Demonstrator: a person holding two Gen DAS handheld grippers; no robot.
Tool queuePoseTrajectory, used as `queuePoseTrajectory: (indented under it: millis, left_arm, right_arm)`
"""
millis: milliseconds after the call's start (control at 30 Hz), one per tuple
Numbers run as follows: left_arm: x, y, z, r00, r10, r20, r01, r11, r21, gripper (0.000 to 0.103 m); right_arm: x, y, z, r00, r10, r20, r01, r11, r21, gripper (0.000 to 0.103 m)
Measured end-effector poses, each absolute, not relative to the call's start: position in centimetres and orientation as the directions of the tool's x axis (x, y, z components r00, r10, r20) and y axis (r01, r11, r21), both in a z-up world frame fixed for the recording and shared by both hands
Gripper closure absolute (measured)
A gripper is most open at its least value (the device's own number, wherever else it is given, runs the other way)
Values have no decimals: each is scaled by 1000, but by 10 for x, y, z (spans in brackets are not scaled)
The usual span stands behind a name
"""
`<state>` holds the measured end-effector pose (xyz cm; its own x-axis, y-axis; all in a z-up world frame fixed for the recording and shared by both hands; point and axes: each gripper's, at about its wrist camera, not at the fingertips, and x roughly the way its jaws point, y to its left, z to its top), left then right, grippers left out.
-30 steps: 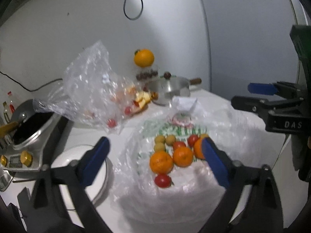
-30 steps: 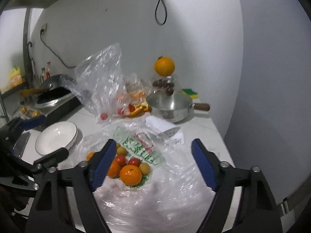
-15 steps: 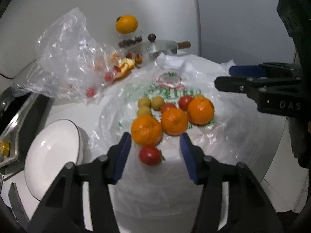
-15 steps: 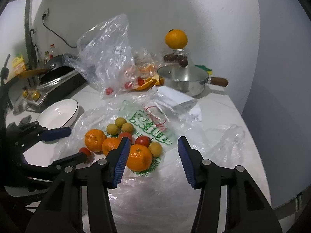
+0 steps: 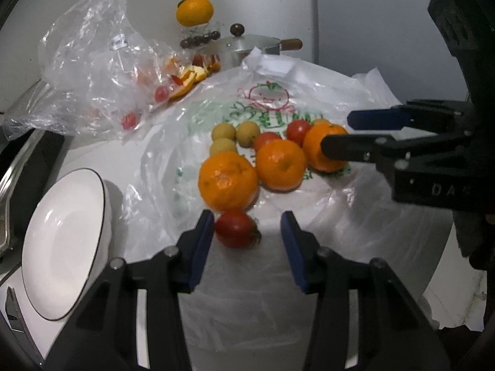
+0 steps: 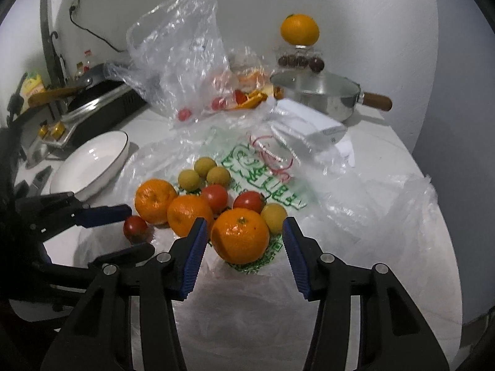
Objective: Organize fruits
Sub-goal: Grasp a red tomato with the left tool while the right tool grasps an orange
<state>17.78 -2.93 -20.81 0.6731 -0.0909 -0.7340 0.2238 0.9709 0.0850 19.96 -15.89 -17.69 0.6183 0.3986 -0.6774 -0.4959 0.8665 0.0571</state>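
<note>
Fruit pile (image 5: 266, 151) sat on a flattened printed plastic bag (image 5: 309, 99) on the white counter (image 6: 386, 142): three oranges, several red tomatoes, a few small yellow-green fruits. Left tongs (image 5: 247, 238) were spread wide, straddling the lone tomato (image 5: 236, 228) at the near edge of the pile; left pad looked touching or just beside it, right pad apart. Not gripping. Right tongs (image 6: 243, 238) were also released, jaws either side of the nearest orange (image 6: 240, 235), small gaps on both sides as far as could be told.

Hard to read: in the left wrist view the right tongs (image 5: 349, 136) crossed in front of that orange (image 5: 321, 148) and covered part of it. A yellow fruit (image 6: 273, 214) was half hidden behind the orange. Contents of the crumpled clear bag (image 6: 182, 58) were blurred: red bits and orange peel-like pieces only.

Writing: the bag carried green characters and a red cartoon outline, not legible. "DA" showed on the right tongs body, rest cut off.

Around: white bowl (image 5: 62, 256) with dark rim left of the bag, well apart from the pile. Steel pan (image 6: 318, 95) with wooden handle at the back; an orange (image 6: 299, 29) on a clear container of dark round fruit behind it. Cooker with a pan (image 6: 92, 92) at far left. White packet (image 6: 309, 120) lay on the bag's far end.
</note>
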Motion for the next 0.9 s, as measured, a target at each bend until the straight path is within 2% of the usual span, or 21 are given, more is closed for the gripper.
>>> queuePoseTrajectory:
  millis: [33,100,233,300,667,700,733,767,800,833,900]
  left_arm:
    - [180,-28,-209,667,-93,-739,225,971,81,64]
    - [181,-27,-211,658,-101,-746,225,972,67,67]
    - [180,-27,-211,649,-115,-752,228,973,48,72]
    - [178,-27,-209,652,-119,-749,228,973,44,72]
    - [161,-28,-194,693,-163,-702,245,969,16,73]
    - [160,-28,-192,695,-166,-699,246,969,14,73]
    - [159,-28,-191,699,-169,-695,247,969,13,73]
    - [157,-28,-189,703,-171,-690,248,969,12,73]
    - [156,-27,-187,706,-173,-687,248,969,11,73]
    - [155,-26,-186,708,-175,-684,248,969,9,73]
    - [153,-25,-185,711,-179,-680,249,968,5,73]
  right_arm:
    - [200,-158,-179,615,396,-681,-497,866,55,50]
    - [201,-156,-182,608,392,-691,-498,865,52,50]
    - [204,-152,-188,602,375,-705,-495,868,38,51]
    - [204,-151,-190,593,379,-710,-501,865,43,56]
    - [195,-149,-181,616,376,-693,-506,863,18,59]
    - [193,-149,-178,621,375,-688,-504,863,15,61]
    - [192,-149,-176,625,374,-685,-503,864,13,69]
    - [190,-150,-174,632,374,-678,-502,865,10,71]
    - [189,-151,-170,641,374,-671,-498,867,7,84]
    - [188,-151,-168,647,371,-666,-494,869,4,89]
    - [188,-149,-168,645,355,-677,-492,871,-12,89]
